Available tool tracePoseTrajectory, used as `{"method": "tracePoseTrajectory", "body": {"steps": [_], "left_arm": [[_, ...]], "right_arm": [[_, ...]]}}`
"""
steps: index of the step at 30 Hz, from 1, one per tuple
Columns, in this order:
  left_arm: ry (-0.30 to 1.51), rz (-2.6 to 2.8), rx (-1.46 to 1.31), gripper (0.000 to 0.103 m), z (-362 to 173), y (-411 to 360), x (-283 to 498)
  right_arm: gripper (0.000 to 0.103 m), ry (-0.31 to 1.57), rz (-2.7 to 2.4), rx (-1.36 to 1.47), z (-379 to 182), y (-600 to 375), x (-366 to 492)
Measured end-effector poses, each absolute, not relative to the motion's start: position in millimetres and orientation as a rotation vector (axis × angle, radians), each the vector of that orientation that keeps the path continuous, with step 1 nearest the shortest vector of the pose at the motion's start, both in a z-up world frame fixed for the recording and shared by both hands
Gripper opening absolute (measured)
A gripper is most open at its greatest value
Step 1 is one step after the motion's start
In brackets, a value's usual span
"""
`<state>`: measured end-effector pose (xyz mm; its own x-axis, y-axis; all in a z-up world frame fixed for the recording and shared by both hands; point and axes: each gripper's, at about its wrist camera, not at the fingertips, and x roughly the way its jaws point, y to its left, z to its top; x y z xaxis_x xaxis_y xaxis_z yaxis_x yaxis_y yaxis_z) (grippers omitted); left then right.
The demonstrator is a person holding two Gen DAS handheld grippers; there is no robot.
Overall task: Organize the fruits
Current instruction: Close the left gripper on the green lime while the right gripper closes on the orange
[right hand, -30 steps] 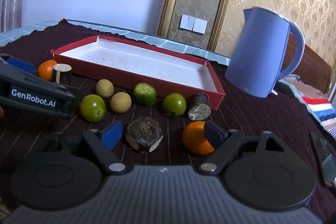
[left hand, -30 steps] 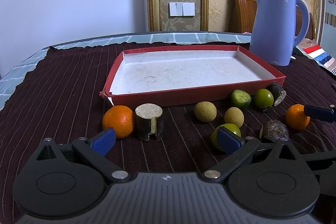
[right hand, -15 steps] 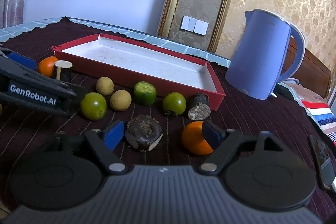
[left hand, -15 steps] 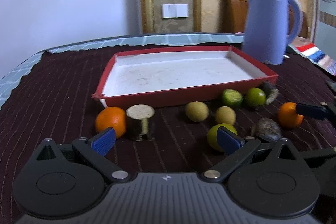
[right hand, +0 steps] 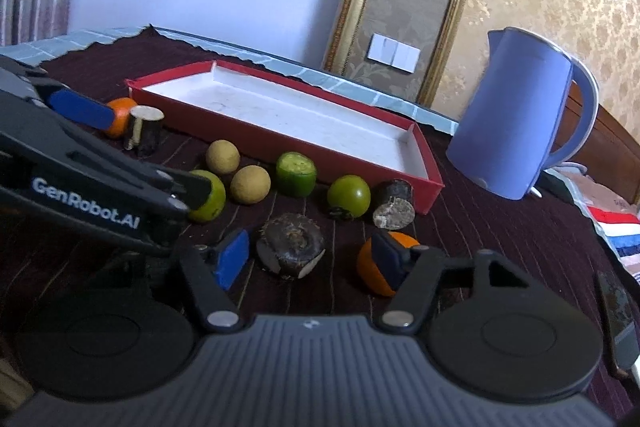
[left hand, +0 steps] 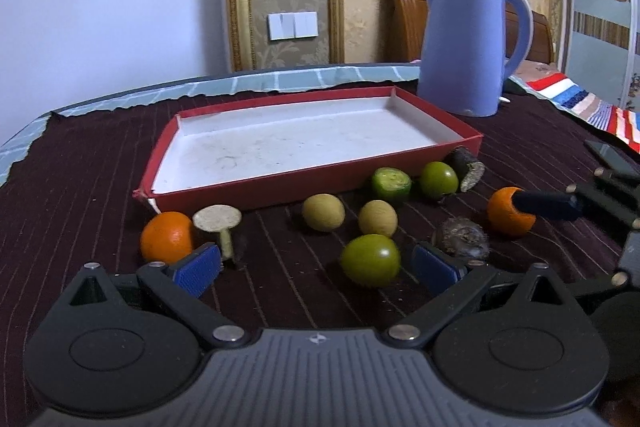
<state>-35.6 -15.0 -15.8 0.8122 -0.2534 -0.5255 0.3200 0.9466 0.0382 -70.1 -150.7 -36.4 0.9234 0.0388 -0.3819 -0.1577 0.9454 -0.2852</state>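
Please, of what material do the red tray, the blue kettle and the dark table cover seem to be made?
Red tray: probably cardboard, matte; thin walls, a torn corner, and a scuffed white inside.
Blue kettle: likely plastic with a smooth satin finish; soft highlights, pale rim and handle.
Dark table cover: woven fabric, matte, with thin light stripes and a wavy edge.

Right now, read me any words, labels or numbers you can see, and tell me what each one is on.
"GenRobot.AI": white lettering on the black side of the left gripper, seen from the right wrist camera.
Small emblem on each gripper's grey body: too small to read.
Nothing legible on the kettle.
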Motion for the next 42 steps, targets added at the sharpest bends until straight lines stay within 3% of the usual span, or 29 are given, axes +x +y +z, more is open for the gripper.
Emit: {"method": "tracePoseTrajectory", "body": {"steps": [10, 13, 27, 35, 37, 41, 42], "left_arm": [[0.554, -0.305, 0.149, 0.101, -26.2, -30.2, -32.1], [0.57, -0.287, 0.155, 0.093, -29.7, -33.8, -27.1], [0.618, -0.218, 0.112, 0.075, -32.5, -32.4, -13.0], [0.616, -0.202, 0.118, 0.073, -33.1, -36.3, -13.1], [0.615, -0.204, 0.12, 0.066, -32.6, -37.7, -13.1], [0.611, -0.224, 0.136, 0.051, -31.3, -42.6, -15.8], [0.615, -0.235, 0.132, 0.041, -31.2, -43.3, -16.0]], "right_arm": [[0.065, 0.362, 0.07, -0.402, -24.5, -176.9, -88.8], [0.065, 0.361, 0.037, -0.366, -22.4, -189.0, -88.5], [0.065, 0.427, 0.015, -0.241, -35.2, -201.0, -54.6], [0.054, 0.457, 0.019, -0.198, -41.8, -201.3, -46.6], [0.045, 0.461, 0.026, -0.181, -41.6, -201.4, -46.1], [0.041, 0.462, 0.016, -0.155, -41.2, -202.4, -45.2], [0.041, 0.463, 0.016, -0.15, -41.1, -203.0, -45.3]]}}
